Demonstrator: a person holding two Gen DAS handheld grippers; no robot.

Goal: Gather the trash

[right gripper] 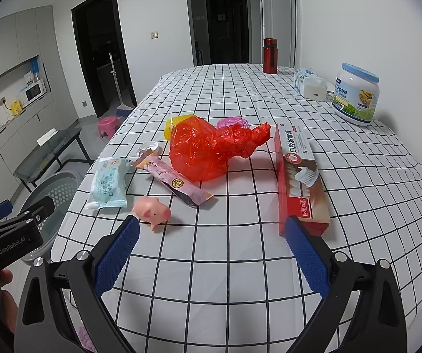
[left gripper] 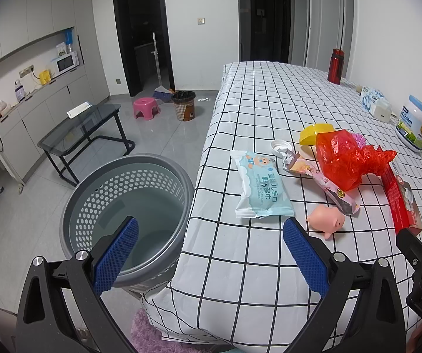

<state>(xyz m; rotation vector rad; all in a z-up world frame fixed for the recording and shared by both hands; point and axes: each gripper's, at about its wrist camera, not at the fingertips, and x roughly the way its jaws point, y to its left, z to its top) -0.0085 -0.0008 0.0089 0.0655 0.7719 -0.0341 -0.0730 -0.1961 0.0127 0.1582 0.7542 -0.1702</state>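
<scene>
Trash lies on the checked tablecloth (right gripper: 225, 264): a crumpled red plastic bag (right gripper: 211, 150) (left gripper: 349, 158), a pink snack wrapper (right gripper: 178, 184) (left gripper: 328, 188), a pale blue wet-wipes pack (right gripper: 109, 186) (left gripper: 261, 185) and a red toothpaste box (right gripper: 299, 179) (left gripper: 399, 197). A pink toy pig (right gripper: 152, 210) (left gripper: 327, 220) stands just beyond my right gripper (right gripper: 211, 253), which is open and empty above the cloth. My left gripper (left gripper: 211, 253) is open too, straddling the table's edge and the grey perforated basket (left gripper: 72, 200) (right gripper: 55, 191) on the floor.
A yellow lid (left gripper: 317, 132), a white cap (left gripper: 280, 147), a milk powder jar (right gripper: 355, 97), a tissue pack (right gripper: 311, 83) and a red flask (right gripper: 270, 56) stand farther back. On the floor are a glass side table (left gripper: 78, 129), a pink stool (left gripper: 146, 107) and a small bin (left gripper: 184, 106).
</scene>
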